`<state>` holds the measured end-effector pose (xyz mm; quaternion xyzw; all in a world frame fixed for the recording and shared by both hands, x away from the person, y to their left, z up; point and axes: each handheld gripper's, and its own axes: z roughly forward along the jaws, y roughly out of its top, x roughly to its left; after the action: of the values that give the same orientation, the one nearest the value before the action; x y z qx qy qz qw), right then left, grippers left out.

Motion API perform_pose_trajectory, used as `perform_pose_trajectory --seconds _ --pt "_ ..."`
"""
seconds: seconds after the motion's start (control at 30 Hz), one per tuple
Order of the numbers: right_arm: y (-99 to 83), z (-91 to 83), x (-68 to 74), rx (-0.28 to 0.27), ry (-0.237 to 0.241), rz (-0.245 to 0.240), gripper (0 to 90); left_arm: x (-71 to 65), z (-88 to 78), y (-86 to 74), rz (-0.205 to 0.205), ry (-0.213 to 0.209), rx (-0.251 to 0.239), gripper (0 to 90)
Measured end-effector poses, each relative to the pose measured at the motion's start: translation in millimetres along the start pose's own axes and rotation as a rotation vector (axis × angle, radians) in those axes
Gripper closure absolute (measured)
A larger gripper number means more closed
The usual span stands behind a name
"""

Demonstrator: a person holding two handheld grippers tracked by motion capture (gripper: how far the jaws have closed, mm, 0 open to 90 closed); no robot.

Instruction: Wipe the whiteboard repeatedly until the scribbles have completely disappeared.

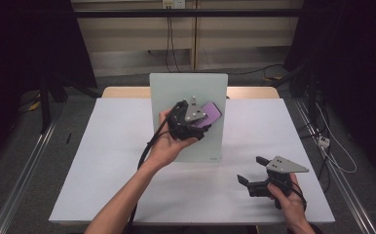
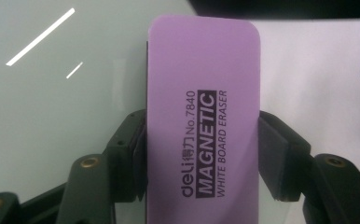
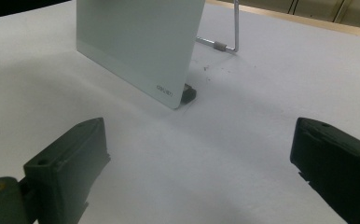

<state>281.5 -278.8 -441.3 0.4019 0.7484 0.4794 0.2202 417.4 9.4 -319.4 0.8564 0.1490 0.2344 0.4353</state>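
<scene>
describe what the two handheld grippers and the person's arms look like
Both grippers, left gripper and right gripper, are black with two blocky jaws. Each carries a grey three-cornered plate on top. Brass-coloured screws sit at the jaw joints. A black cable trails from the left one. The forearms are bare, with no sleeves in view.

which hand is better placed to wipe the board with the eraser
Left: the left gripper is shut on the eraser in front of the board. The right gripper is open, near the table edge.
</scene>
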Motion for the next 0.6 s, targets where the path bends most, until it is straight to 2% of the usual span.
perform_pose_trajectory --seconds 0.23,0.33,0.43,0.5,0.57,0.6 --pt "0.0 0.0 0.0 0.001 0.001 0.001 3.8 21.6 -20.6 -2.5 -0.046 0.058 -0.057 40.9" --pt "0.0 0.2 0.0 0.001 0.000 -0.001 3.8 26.6 -24.6 -4.3 -0.069 0.061 -0.074 40.9" --pt "0.2 0.6 0.1 0.000 0.000 -0.003 3.9 20.9 -21.5 -3.3 -0.036 0.080 -0.055 40.8" --pt "0.3 0.5 0.5 0.002 0.000 -0.001 3.8 15.3 -17.4 -5.1 -0.020 0.072 -0.039 40.8" --pt "0.3 0.4 0.5 0.000 0.001 -0.002 3.8 9.7 -14.1 -9.0 0.008 0.061 -0.016 40.8" --pt "0.2 0.3 0.4 0.000 0.002 -0.002 3.9 5.5 -12.3 -11.2 0.042 0.069 -0.001 40.8"
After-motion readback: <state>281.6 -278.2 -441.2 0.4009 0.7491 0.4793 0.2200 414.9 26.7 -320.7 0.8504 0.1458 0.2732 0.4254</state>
